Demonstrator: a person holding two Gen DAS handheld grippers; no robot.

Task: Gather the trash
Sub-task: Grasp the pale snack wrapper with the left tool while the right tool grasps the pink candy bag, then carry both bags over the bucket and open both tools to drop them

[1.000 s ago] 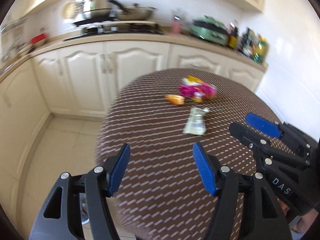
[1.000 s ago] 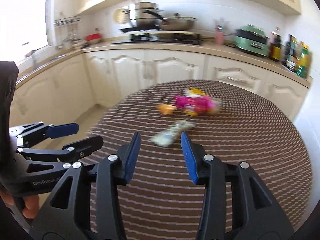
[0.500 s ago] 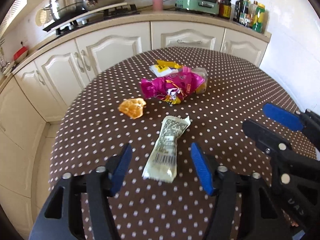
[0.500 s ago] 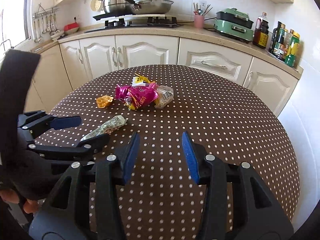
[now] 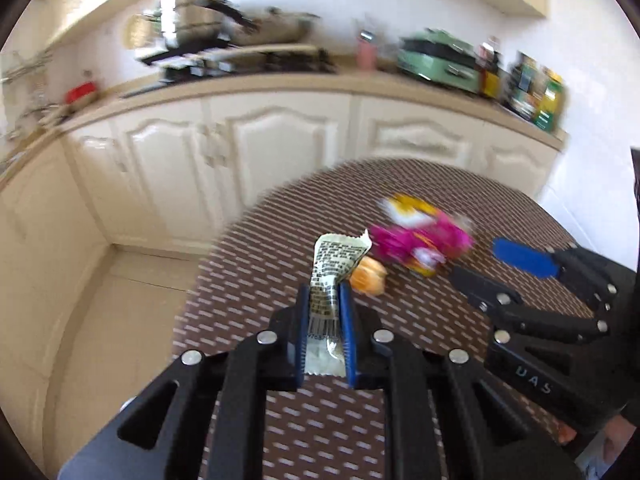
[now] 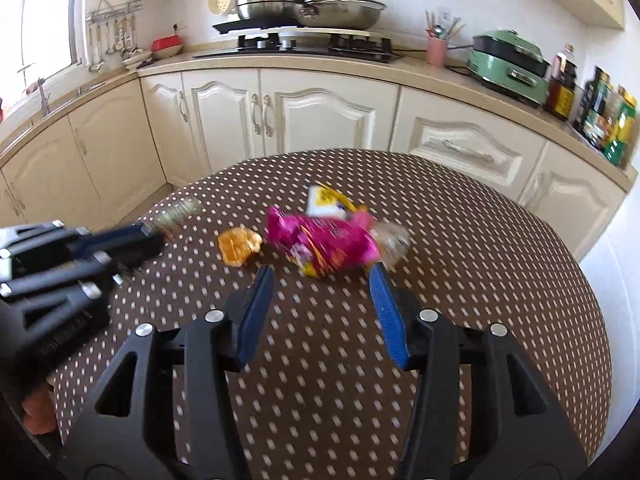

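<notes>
Left gripper is now clenched on the pale wrapper, which half a second ago lay flat on the dotted table between the open pads; it's lifted clear, top end sticking up past the fingertips, so first trash piece is secured and likely heading to a bin, none in view. Landmark: the pink bag, mid-table. Left of it, just beside, sits the orange scrap; behind it, touching, a yellow-white packet; at its right end something clear, maybe another wrapper, too blurred to call. Right gripper has closed in on the near side of the pink bag, jaws spread wide, holding nothing. Count: one wrapper held, three pieces definitely left on table, possibly four; two grippers.
</notes>
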